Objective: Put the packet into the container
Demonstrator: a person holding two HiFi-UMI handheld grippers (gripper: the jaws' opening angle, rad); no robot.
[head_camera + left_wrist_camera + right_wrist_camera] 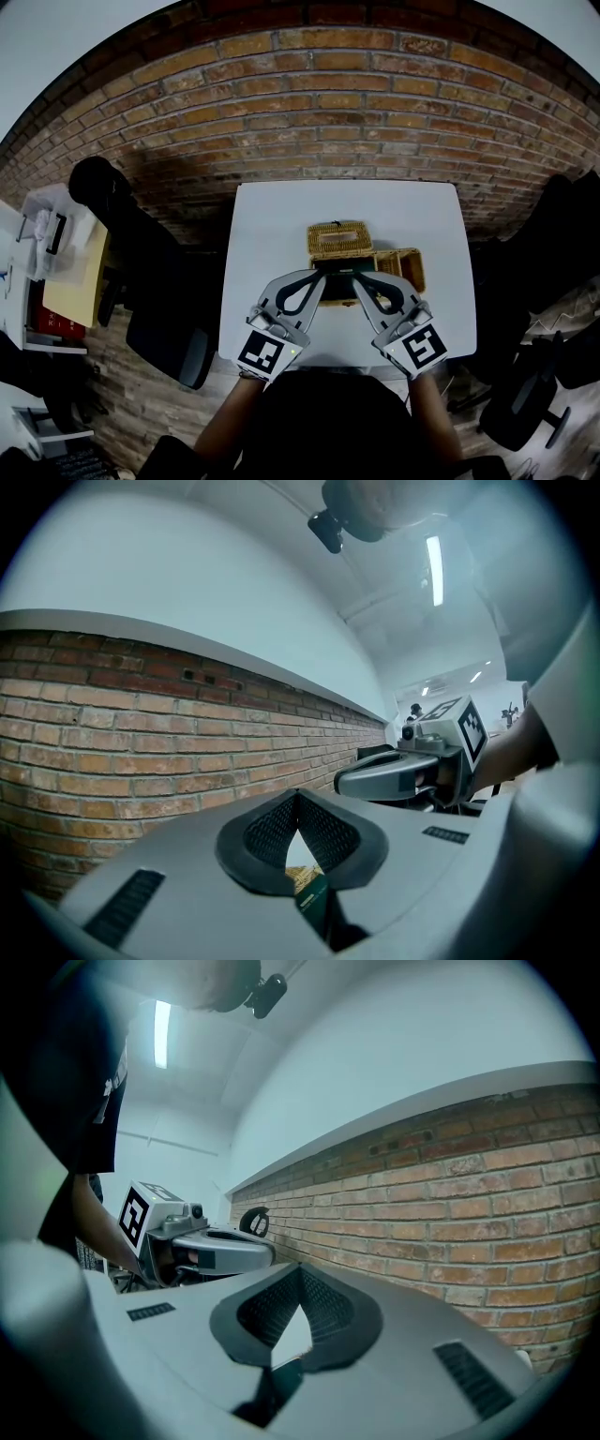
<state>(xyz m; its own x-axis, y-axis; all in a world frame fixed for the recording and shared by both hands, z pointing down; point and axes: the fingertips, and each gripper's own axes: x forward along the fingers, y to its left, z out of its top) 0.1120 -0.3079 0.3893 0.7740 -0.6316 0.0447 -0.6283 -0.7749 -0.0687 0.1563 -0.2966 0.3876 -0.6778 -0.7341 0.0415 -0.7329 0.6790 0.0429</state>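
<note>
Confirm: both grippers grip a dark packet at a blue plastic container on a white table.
Wrong: the container is woven wicker, not blue plastic; the head view shows it. The left gripper and right gripper do grip the dark packet.

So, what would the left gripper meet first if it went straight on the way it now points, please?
Probably the wicker container: the left gripper, shut on the dark green packet, points at it, and wicker shows just beyond its jaws. Depth is unclear.

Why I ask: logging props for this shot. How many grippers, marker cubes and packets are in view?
grippers: 2, the left gripper and the right gripper
marker cubes: 2
packet: 1
Total: 5
</note>
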